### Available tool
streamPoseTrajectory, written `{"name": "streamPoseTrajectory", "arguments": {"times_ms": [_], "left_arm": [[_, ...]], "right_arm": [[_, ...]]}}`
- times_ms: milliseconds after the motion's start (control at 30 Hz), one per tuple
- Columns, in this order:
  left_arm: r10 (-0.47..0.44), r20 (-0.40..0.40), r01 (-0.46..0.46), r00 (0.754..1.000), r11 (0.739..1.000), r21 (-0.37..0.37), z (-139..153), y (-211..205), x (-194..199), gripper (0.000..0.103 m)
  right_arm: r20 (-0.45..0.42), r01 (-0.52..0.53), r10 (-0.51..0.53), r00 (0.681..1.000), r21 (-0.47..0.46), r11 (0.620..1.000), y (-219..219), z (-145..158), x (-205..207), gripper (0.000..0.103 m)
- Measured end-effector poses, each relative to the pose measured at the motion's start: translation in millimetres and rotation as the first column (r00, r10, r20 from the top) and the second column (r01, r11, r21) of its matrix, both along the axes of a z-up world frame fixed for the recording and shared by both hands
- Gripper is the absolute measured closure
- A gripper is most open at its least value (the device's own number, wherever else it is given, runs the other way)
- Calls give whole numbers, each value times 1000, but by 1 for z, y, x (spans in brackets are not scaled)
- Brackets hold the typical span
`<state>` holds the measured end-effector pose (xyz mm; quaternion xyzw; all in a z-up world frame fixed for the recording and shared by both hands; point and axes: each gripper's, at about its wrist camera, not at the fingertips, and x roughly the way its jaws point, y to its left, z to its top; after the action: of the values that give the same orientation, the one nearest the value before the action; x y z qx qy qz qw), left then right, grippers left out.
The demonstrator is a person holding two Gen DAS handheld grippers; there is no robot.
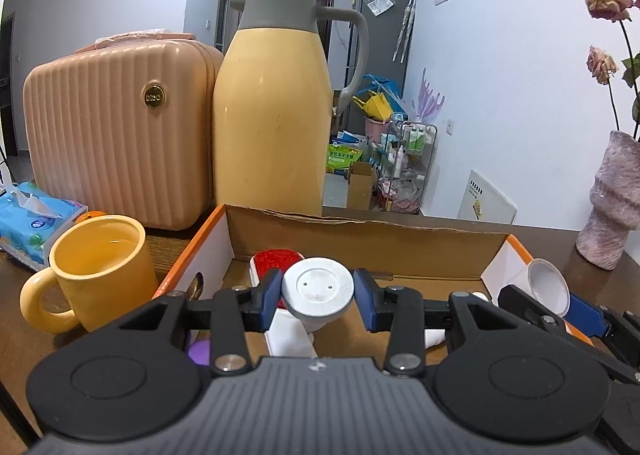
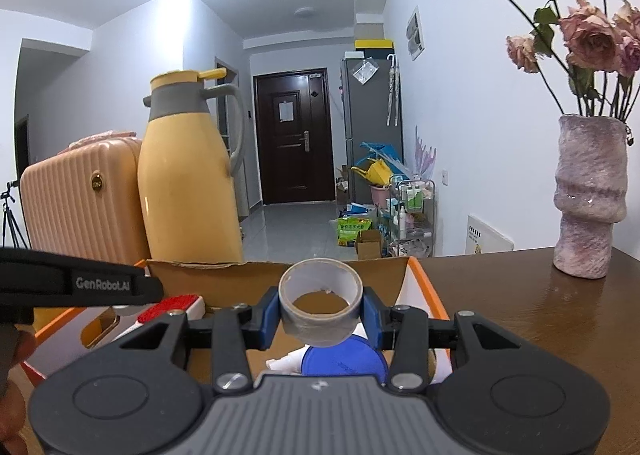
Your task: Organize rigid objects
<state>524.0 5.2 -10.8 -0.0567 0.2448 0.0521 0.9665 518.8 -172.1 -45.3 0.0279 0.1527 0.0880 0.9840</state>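
While both hover over the box, left fingers clamp a white disc, right, tape.

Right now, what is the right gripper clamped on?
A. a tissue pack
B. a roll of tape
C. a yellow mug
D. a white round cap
B: in the right wrist view the right gripper has its blue pads pressed on both sides of the roll of tape, above the cardboard box.

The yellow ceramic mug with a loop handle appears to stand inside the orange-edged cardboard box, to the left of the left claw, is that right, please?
Not quite: the yellow ceramic mug stands outside the orange-edged cardboard box, on the table beside its left wall. It is indeed left of the left claw. The left wrist view shows this.
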Motion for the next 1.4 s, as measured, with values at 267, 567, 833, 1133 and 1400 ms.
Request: {"name": "streamPoseTrajectory", "arguments": {"times_ms": [267, 567, 833, 1133, 1400], "left_arm": [[-5, -11, 5, 1000, 1000, 6, -3, 3, 5, 63], [-11, -19, 11, 1000, 1000, 17, -2, 2, 4, 36], [34, 16, -35, 999, 998, 53, 1, 5, -1, 0], [42, 9, -42, 999, 998, 50, 0, 10, 1, 0], [50, 9, -50, 999, 998, 24, 1, 16, -1, 0]], "right_arm": [[-14, -21, 20, 1000, -26, 999, 4, -3, 3, 62], [-49, -26, 25, 998, -34, 999, 3, -2, 7, 57], [-23, 13, -14, 1000, -21, 1000, -2, 0, 2, 2], [-23, 34, -34, 999, -22, 999, -3, -2, 4, 0], [-28, 49, -49, 998, -13, 999, -6, -1, 1, 0]]}}
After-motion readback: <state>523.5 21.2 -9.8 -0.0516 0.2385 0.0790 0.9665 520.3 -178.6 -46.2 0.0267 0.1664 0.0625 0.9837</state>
